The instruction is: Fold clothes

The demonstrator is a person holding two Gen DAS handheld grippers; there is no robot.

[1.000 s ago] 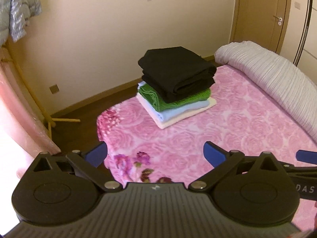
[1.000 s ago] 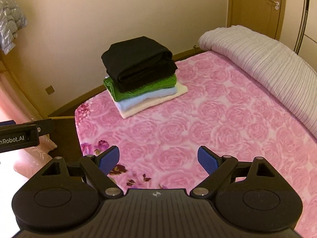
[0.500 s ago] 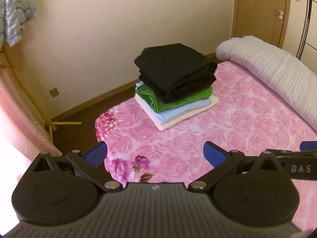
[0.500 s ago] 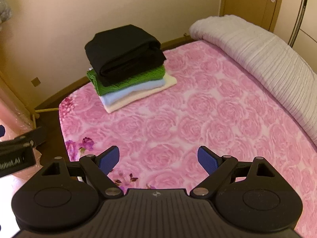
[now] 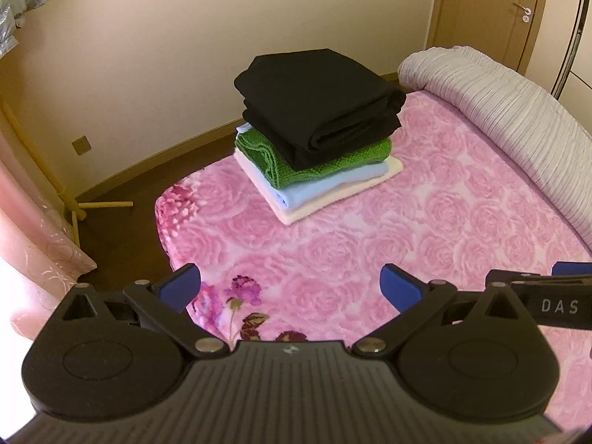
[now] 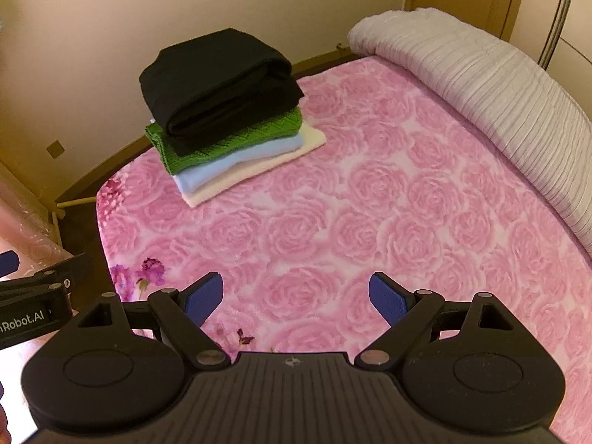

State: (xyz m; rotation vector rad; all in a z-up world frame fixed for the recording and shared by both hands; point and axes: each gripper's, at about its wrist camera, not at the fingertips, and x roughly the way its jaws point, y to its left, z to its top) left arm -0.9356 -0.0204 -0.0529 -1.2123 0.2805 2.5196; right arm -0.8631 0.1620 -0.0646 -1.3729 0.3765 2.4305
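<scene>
A stack of folded clothes [image 5: 318,133] sits on the pink rose bedspread [image 5: 370,244] near the bed's far left corner: a black garment [image 5: 314,100] on top, then a green knit [image 5: 333,162], a light blue piece and a cream one at the bottom. The stack also shows in the right wrist view [image 6: 225,107]. My left gripper [image 5: 290,286] is open and empty, well short of the stack. My right gripper [image 6: 296,296] is open and empty above the bedspread [image 6: 370,222].
A rolled grey-white ribbed duvet [image 5: 510,118] lies along the bed's right side. Dark floor [image 5: 122,229] and a wooden stand leg [image 5: 103,205] lie left of the bed, with a pink curtain [image 5: 33,229] at the far left. A wooden door [image 5: 492,11] stands at the back right.
Both grippers have drawn back and risen slightly and tilted down, so the stack sits lower in the views. Both stay open. The clothes have not moved.
</scene>
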